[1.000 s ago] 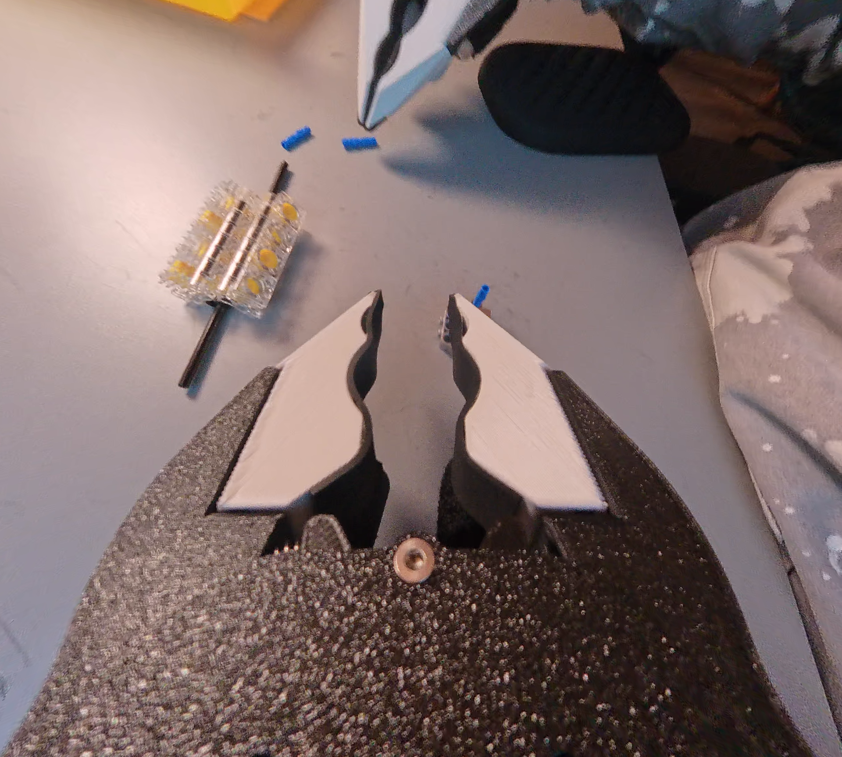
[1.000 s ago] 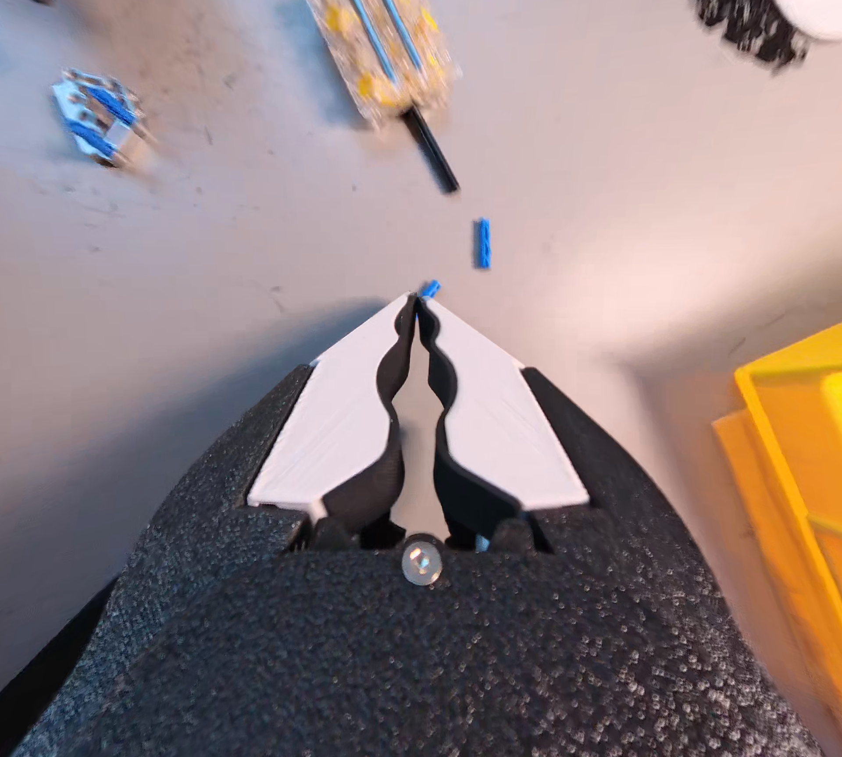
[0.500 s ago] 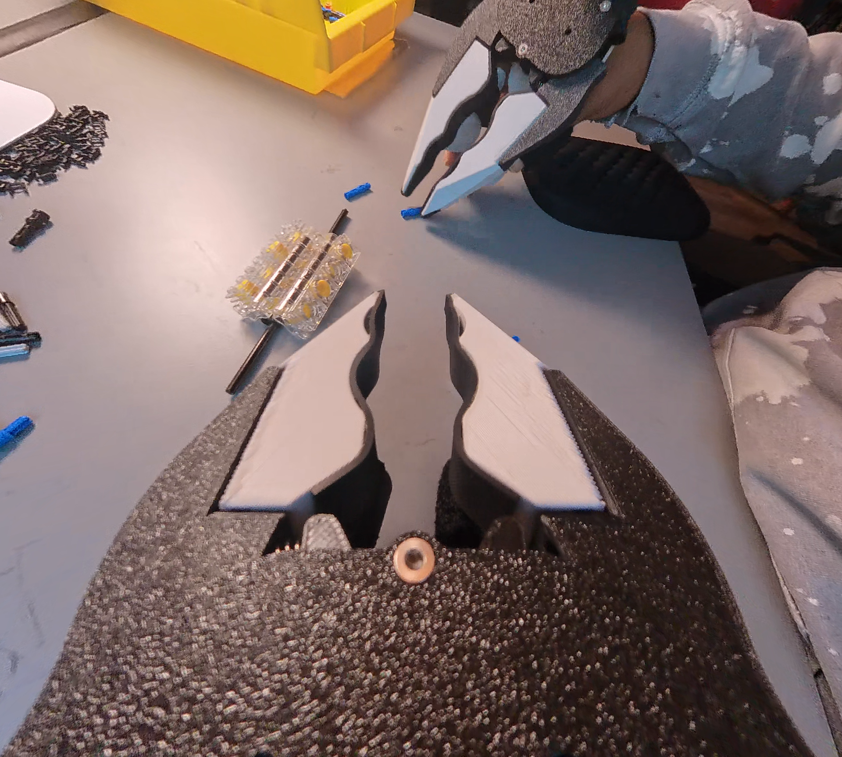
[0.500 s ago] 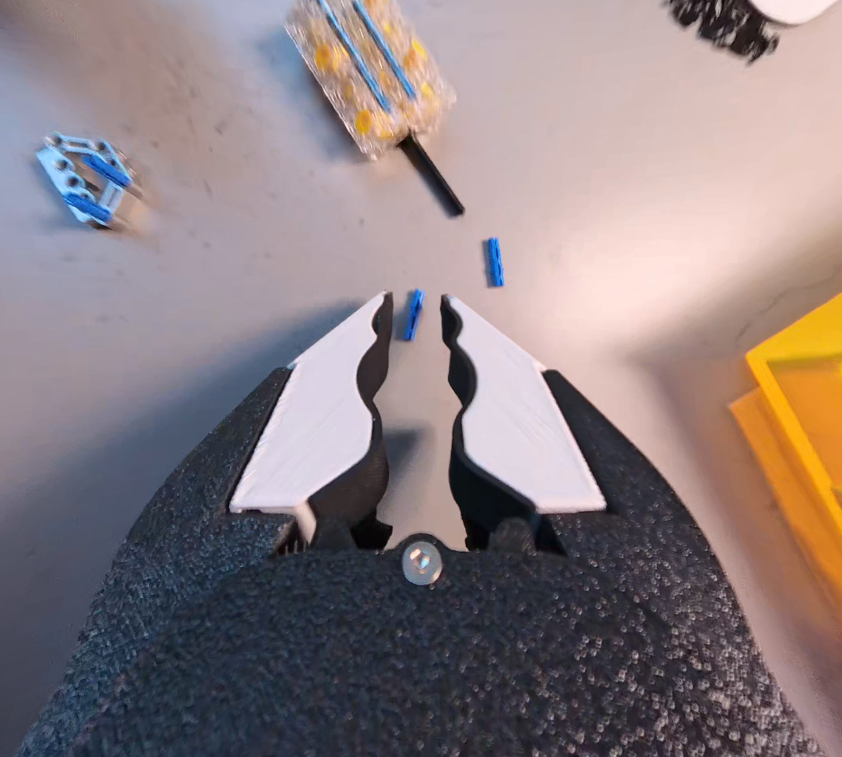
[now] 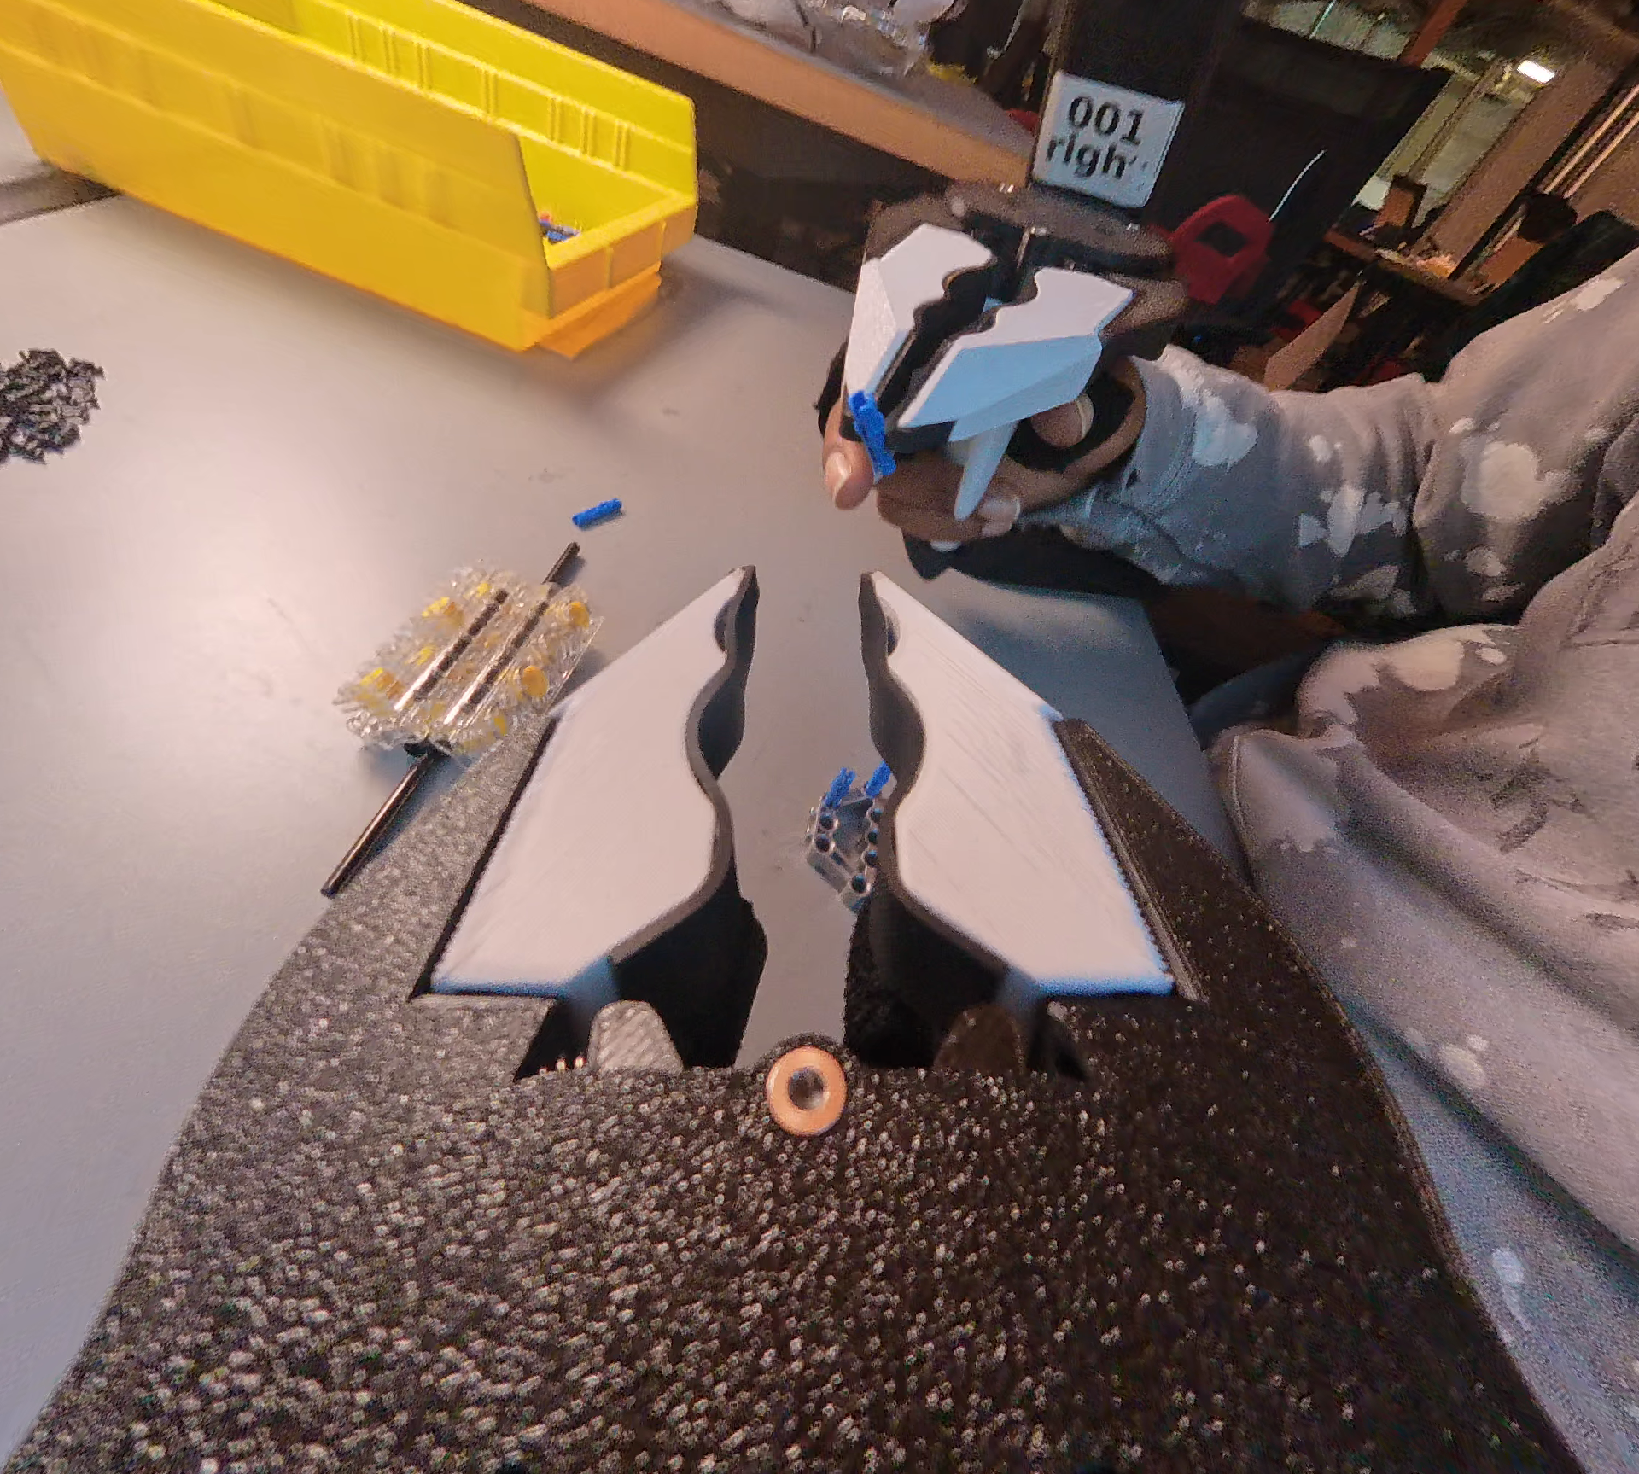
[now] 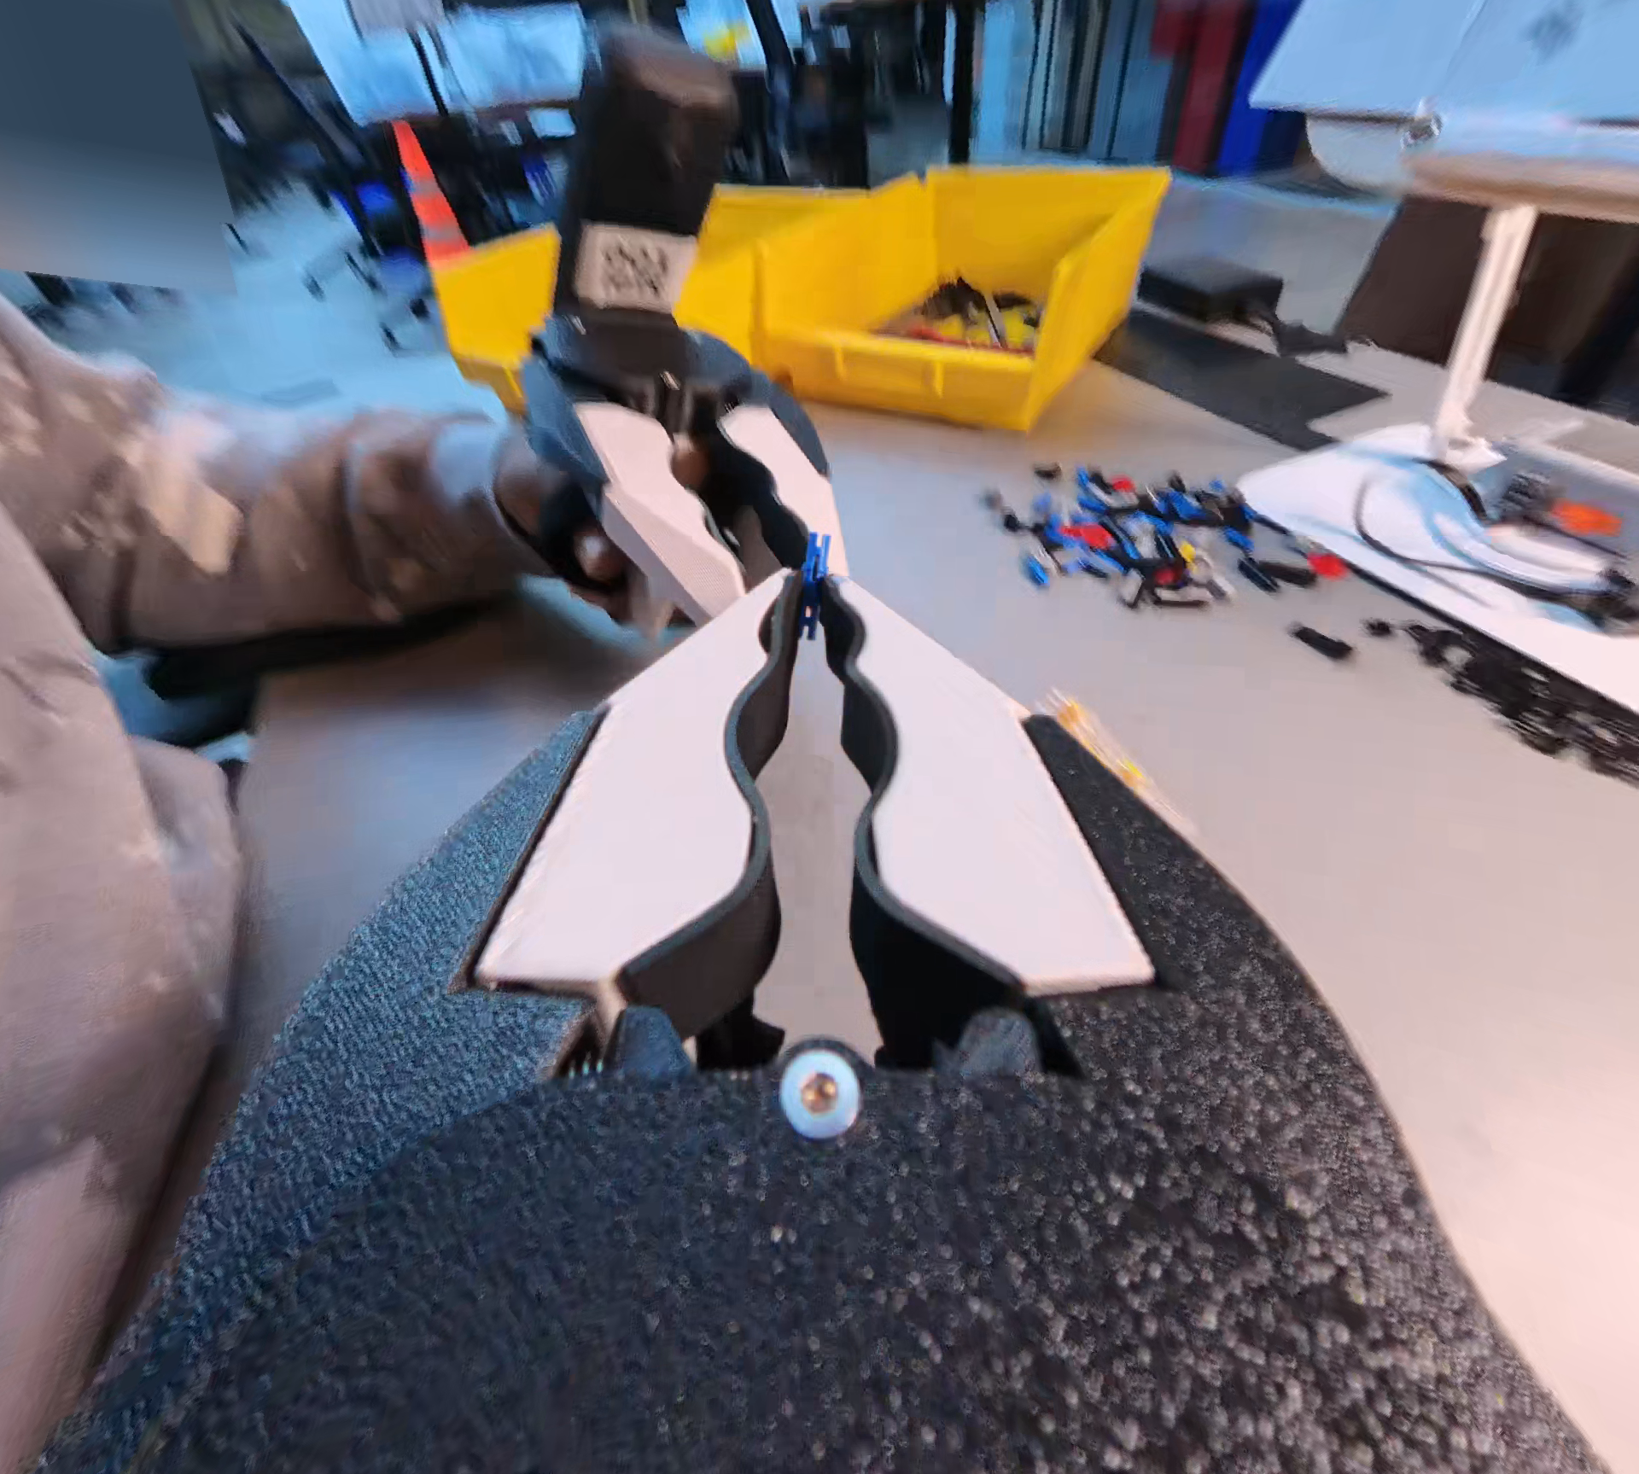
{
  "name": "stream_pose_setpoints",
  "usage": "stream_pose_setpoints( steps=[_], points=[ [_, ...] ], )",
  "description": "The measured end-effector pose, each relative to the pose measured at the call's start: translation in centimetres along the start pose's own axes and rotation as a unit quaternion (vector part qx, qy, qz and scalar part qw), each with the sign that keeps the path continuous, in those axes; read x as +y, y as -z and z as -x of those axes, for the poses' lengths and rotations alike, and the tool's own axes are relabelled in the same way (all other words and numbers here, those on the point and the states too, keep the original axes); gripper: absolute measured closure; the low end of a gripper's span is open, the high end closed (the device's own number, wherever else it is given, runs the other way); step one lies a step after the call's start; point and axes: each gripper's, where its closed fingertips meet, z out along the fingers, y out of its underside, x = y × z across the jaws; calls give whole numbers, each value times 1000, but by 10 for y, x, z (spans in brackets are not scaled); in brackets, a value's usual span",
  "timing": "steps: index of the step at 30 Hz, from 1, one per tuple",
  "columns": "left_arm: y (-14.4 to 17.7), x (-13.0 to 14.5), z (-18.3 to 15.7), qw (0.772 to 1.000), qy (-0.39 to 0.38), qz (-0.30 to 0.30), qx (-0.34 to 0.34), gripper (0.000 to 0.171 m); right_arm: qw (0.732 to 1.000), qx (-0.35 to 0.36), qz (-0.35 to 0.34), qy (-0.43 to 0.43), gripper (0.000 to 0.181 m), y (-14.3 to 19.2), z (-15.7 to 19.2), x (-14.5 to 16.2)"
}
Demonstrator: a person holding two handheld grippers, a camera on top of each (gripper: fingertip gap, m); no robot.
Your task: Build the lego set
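Note:
My right gripper [image 6: 811, 589] is shut on a small blue pin [image 6: 811, 602], held upright at its tips, above the grey table [image 6: 1330, 855]. In the left wrist view it [image 5: 887, 425] hovers ahead with the pin [image 5: 869, 428] in it. My left gripper [image 5: 809, 585] is open and empty, raised over the table. A small grey piece with two blue pins [image 5: 847, 837] lies below the gap, beside the right finger. A clear block with yellow studs on black axles [image 5: 470, 664] lies to the left, and a loose blue pin [image 5: 596, 514] beyond it.
A yellow bin [image 5: 355, 128] stands at the back left, with black parts [image 5: 44, 403] at the left edge. In the right wrist view, yellow bins [image 6: 931, 296], several loose blue, black and red parts [image 6: 1144, 536] and a white stand base [image 6: 1463, 491]. A person's sleeve [image 5: 1330, 474] is on the right. The tips of both grippers are at nearly the same place.
My right gripper opened around a blue pin on the table, shut on it and lifted it. Both grippers rose and tilted up. The left stayed open.

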Motion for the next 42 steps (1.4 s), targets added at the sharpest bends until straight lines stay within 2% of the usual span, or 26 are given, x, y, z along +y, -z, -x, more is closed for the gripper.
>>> stream_pose_setpoints(
  steps=[3, 5, 9, 13, 18, 20, 24, 28, 32, 36, 42],
  points=[
    [4, -13, -15, 999, -7, -32, 34, 152, 995, -24, -85, -49, 179, -9, 16, -25],
    [7, -20, -22, 998, -12, -50, 48, 155, 990, -33, -116, -67, 180, -14, 22, -32],
    [14, -31, -25, 995, -11, -78, 55, 168, 991, -25, -120, -60, 179, -23, 23, -26],
    [16, -30, -18, 997, -12, -70, 41, 168, 991, -19, -114, -59, 181, -21, 18, -20],
    [12, -17, -14, 998, -45, -25, 18, 169, 997, -7, -70, -25, 181, -18, 14, -7],
    [10, -9, -12, 998, -65, 2, 6, 169, 999, -13, -43, -14, 171, -17, 14, -3],
    [4, 15, -6, 989, -127, 76, -24, 169, 995, -53, 71, 52, 164, -15, 20, 17],
    [-3, 38, -8, 975, -170, 143, -28, 169, 963, -83, 197, 163, 164, -12, 23, 41],
    [-5, 51, -12, 967, -184, 174, -19, 169, 926, -119, 268, 240, 169, -12, 28, 58],
    [-5, 55, -14, 964, -188, 187, -13, 169, 897, -139, 309, 283, 173, -13, 29, 70],
    [-4, 61, -14, 961, -187, 205, -10, 169, 885, -154, 319, 303, 176, -15, 32, 75]
  ],
)
